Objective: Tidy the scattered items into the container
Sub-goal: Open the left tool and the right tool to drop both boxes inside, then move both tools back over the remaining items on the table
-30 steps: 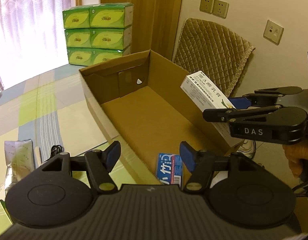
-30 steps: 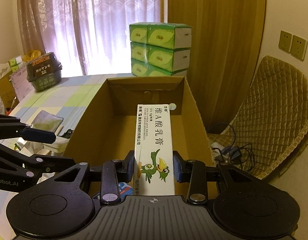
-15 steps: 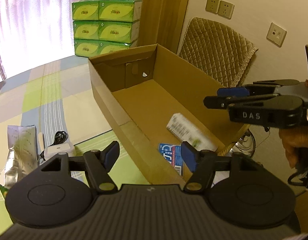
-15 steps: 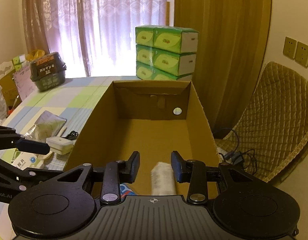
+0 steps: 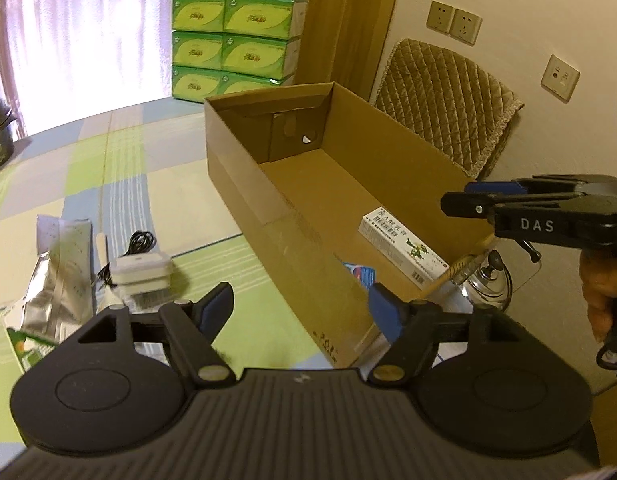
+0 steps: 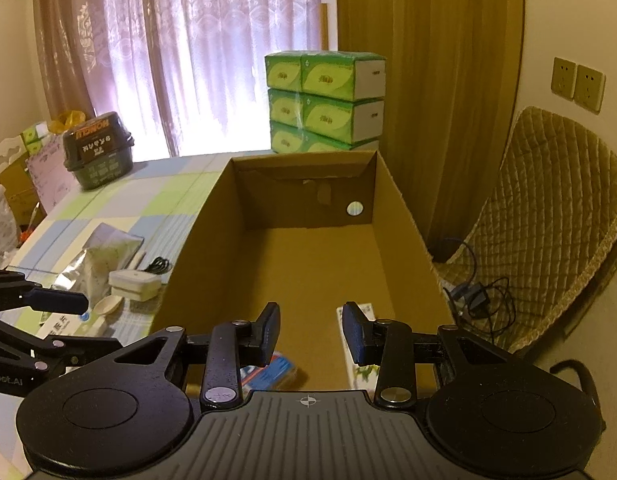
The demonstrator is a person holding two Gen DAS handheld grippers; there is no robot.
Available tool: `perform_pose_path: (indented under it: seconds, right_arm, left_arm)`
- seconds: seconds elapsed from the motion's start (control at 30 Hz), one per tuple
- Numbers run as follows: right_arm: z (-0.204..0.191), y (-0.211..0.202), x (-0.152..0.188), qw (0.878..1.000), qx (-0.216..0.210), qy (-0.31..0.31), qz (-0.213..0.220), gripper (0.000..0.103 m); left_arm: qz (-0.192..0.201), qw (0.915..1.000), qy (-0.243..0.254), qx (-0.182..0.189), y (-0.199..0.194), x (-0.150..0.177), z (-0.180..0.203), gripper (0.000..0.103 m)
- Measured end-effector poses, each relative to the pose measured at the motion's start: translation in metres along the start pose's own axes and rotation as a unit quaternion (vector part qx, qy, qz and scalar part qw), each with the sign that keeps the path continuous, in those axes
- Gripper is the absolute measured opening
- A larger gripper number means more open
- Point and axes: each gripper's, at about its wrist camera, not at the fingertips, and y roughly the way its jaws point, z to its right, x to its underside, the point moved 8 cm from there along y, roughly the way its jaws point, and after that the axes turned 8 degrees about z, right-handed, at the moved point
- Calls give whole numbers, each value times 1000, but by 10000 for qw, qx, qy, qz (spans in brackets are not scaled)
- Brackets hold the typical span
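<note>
Both tools gape with nothing between their fingers: right tool [image 6: 310, 330] above the cardboard box [image 5: 388, 140], white carton [image 5: 404, 248] lying inside.

Open-topped brown cardboard box [image 6: 308, 248]: far half of the floor is bare, open from above. Near end is taken by a long white carton with a green bird print [image 5: 404, 248] along the right wall and a small blue packet [image 6: 270, 372] by the near wall. Tall side walls block entry from the side. Checked green-and-blue tabletop [image 5: 120, 168] left of the box is free further back; nearer, a silver foil pouch [image 5: 60, 276], white rectangular device [image 5: 142, 276] and black coiled cable [image 5: 142, 240] crowd together. Stacked green tissue packs [image 6: 324, 100] stand behind the box.
</note>
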Motion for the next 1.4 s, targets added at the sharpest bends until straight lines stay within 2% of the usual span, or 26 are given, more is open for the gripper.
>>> perform_pose_path:
  seconds: [0.17,0.43,0.47,0.5,0.53,0.57,0.8,1.13,1.4]
  right_arm:
    - [-17,-15,3,10000,-20,-16,15,41]
    - [-58,-34,9,9998,-187,-89,1,41]
    - [-64,-37,9,9997,-225,-102,11,44]
    - [-70,-39,10,9996,-246,-113,42,75]
    - [-75,-43,9,9995,-234,-134,139,93]
    - [-81,-47,8,9992,-250,-183,254,103]
    - [-119,-54,15,9979,-461,-391,213,103]
    - [-161,-56,51,9960,-800,-381,-93,103]
    - [-175,-48,76,9939,-962,-397,-368,103]
  left_arm:
    - [95,9999,-96,-42,-19,7,-7,80]
    - [198,9989,-347,-261,-56,24,-30,83]
    - [205,9987,-367,-301,-61,27,-33,83]
    - [209,9984,-391,-344,-66,30,-37,84]
    - [213,9981,-418,-390,-71,34,-41,85]
    - [213,9978,-444,-438,-76,39,-46,86]
    - [230,9944,-679,-771,-109,67,-83,90]
    - [209,9870,-713,-1423,-149,104,-135,96]
    - [108,9861,-768,-1472,-153,120,-147,96]
